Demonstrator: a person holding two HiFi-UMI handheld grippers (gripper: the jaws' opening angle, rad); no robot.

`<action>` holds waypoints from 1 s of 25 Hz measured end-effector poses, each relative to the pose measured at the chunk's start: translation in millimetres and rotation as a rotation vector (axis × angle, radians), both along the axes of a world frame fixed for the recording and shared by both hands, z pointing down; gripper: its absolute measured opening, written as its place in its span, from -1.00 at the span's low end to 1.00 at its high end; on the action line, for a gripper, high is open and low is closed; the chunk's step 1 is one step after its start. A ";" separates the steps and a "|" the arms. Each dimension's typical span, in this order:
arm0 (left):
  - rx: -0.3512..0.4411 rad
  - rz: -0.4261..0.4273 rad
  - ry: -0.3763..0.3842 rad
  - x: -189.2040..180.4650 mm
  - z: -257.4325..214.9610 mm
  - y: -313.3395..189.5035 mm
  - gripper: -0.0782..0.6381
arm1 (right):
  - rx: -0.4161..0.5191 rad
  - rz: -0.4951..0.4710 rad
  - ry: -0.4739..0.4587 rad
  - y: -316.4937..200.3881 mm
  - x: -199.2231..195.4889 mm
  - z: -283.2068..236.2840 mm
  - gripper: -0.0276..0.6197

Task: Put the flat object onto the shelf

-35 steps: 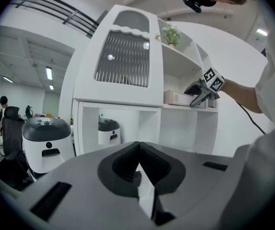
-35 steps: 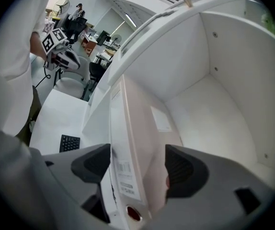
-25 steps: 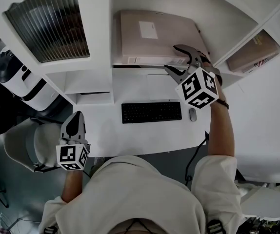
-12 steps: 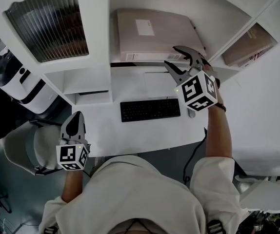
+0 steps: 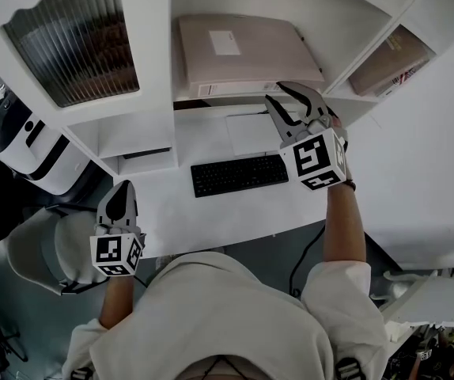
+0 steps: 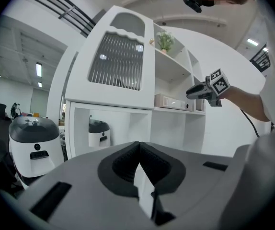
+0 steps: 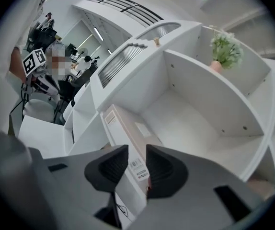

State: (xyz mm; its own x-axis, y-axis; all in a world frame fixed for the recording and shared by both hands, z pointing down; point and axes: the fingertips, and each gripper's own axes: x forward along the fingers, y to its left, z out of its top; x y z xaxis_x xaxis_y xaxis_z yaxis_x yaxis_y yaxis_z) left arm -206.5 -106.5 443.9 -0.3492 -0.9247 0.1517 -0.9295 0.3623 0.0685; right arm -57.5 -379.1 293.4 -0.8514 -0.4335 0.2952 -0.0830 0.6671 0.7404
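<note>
1. Head view: a white shelving unit stands at the back of a white worktop. The worktop carries a black keyboard and, behind it, a pale sheet. A ribbed door closes the unit's left compartment.
2. Head view: the flat box lies flat on the shelf above the worktop, with its long labelled edge facing the person. A second box sits in the compartment to the right.
3. Head view: the right tool is raised at the flat box's near right corner, its tips just beside the front edge. The left tool hangs low at the left, off the worktop's front edge and well apart from the box.
4. Left gripper view: the left tool's pads are pressed together at the tips with nothing between them. Beyond them are the shelving unit, a white machine on the floor and a potted plant on an upper shelf. The flat box rests on its shelf with the right tool held at its end.
5. Right gripper view: the right tool's jaws stand a little apart and have just been closing. The pads press on nothing. The box's labelled edge shows through the gap just ahead of them, lying on the shelf floor.
</note>
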 end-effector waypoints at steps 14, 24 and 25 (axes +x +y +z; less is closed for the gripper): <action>0.001 0.096 -0.009 0.5 -3.5 -8.5 -0.80 | -0.161 0.128 -0.362 31.6 42.7 -13.4 -0.90; -0.002 0.138 -0.019 1.0 -7.2 -9.7 -0.80 | -0.286 0.213 -0.554 47.1 73.8 -6.9 -0.91; -0.002 0.141 -0.020 1.2 -7.7 -9.8 -0.80 | -0.294 0.219 -0.568 48.7 76.9 -6.3 -0.91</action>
State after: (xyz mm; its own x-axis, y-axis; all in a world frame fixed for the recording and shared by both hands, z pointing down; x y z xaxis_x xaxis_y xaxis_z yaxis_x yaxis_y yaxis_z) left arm -205.3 -116.3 436.2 -0.2187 -0.9646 0.1476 -0.9725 0.2279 0.0486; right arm 19.4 -330.5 287.1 -0.8110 -0.5837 -0.0399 -0.5617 0.7577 0.3321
